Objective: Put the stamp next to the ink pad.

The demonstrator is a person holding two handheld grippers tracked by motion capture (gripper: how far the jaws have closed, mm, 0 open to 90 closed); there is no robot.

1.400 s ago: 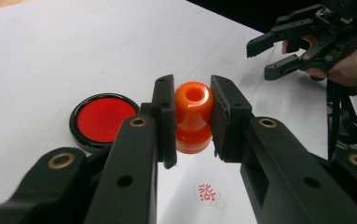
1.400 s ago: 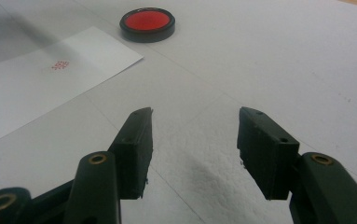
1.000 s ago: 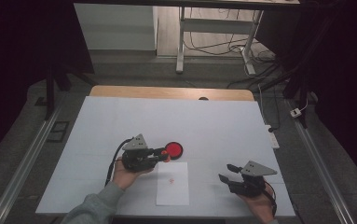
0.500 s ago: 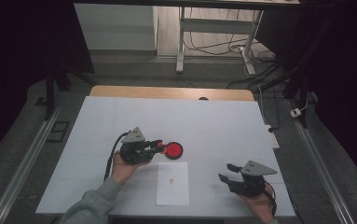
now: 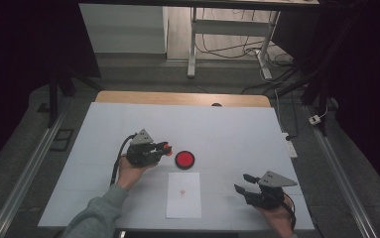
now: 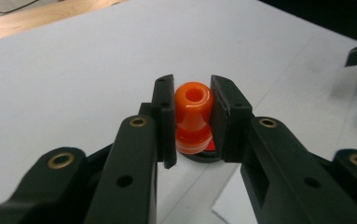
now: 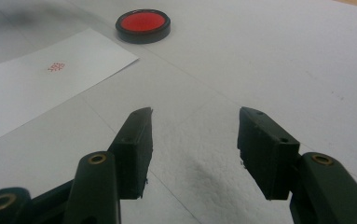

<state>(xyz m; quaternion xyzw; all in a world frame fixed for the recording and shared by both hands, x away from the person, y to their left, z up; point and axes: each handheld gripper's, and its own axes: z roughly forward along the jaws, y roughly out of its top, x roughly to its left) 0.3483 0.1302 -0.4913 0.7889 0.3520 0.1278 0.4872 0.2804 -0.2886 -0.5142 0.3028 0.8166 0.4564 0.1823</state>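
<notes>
The red mark (image 5: 182,192) on the paper (image 5: 183,195) at lower centre is too small to read. The stamp's (image 6: 193,116) base is hidden between the left hand-held gripper's (image 6: 192,119) jaws.

The left gripper (image 5: 165,147), clamping the orange stamp (image 6: 193,116), has drawn back off the red ink pad (image 5: 184,159).

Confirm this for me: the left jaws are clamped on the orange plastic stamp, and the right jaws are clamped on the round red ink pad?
Not quite. The right gripper stands open and holds nothing; the right gripper view shows the round red ink pad lying apart on the table. The left gripper does clamp the orange plastic stamp.
</notes>
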